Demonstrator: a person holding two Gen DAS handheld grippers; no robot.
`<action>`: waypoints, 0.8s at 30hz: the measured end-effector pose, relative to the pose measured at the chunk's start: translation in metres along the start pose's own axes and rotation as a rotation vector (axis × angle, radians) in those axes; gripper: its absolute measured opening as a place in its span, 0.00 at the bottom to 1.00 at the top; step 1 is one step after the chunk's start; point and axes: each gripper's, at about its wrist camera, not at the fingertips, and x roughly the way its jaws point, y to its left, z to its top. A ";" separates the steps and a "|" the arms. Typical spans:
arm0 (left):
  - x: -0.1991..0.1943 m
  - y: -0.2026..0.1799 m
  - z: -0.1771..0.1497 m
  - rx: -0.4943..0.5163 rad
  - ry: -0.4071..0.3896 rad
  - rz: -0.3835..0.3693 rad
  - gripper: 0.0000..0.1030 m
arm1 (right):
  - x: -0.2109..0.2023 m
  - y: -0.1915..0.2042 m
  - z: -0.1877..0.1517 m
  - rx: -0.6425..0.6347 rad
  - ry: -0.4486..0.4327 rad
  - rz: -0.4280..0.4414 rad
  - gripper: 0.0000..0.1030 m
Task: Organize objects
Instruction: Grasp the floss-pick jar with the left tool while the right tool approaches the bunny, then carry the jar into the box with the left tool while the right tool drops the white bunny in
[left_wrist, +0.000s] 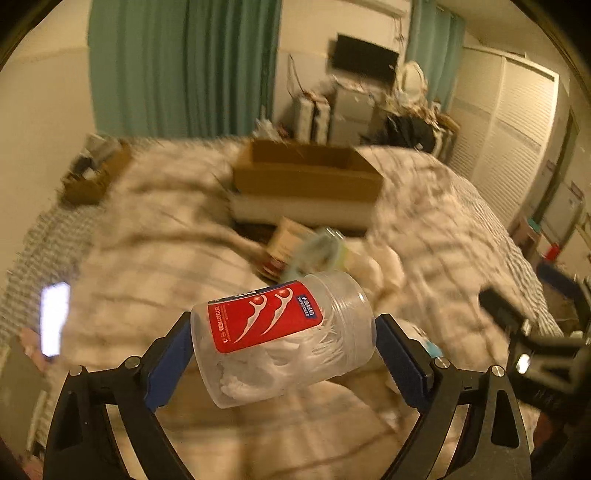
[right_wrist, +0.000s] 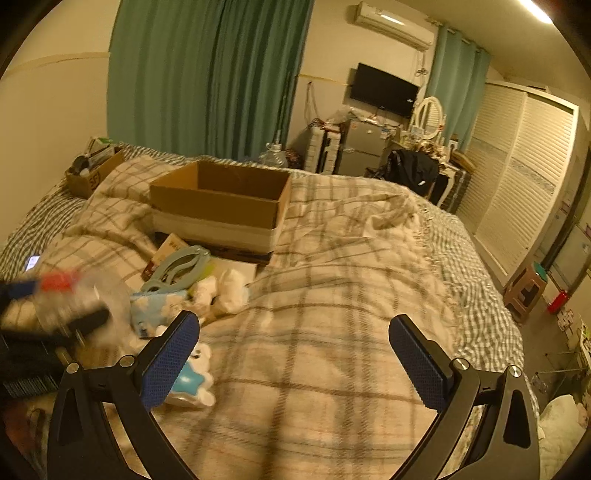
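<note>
My left gripper (left_wrist: 282, 334) is shut on a clear plastic jar of floss picks (left_wrist: 280, 339) with a red label, held tilted above the plaid blanket. It shows blurred at the left of the right wrist view (right_wrist: 74, 295). My right gripper (right_wrist: 293, 332) is open and empty over the blanket (right_wrist: 332, 295). An open cardboard box (right_wrist: 221, 199) sits on a white box further up the bed; it also shows in the left wrist view (left_wrist: 306, 173). A pile of small items lies before it: a pale blue clamp (right_wrist: 181, 266), white soft things (right_wrist: 225, 288), a blue-and-white toy (right_wrist: 192, 380).
A smaller cardboard box (right_wrist: 92, 170) with items stands at the bed's far left. A lit phone (left_wrist: 55, 317) lies on the blanket at left. A wardrobe (right_wrist: 517, 184), desk clutter, a stool (right_wrist: 528, 291) and green curtains (right_wrist: 207, 81) surround the bed.
</note>
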 end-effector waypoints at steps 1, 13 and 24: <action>-0.003 0.006 0.002 0.001 -0.013 0.019 0.93 | 0.002 0.004 -0.001 -0.007 0.009 0.014 1.00; 0.004 0.031 -0.008 0.011 0.010 0.067 0.93 | 0.043 0.067 -0.027 -0.160 0.169 0.085 0.89; -0.001 0.037 -0.010 -0.001 -0.002 0.071 0.93 | 0.043 0.075 -0.028 -0.204 0.194 0.150 0.45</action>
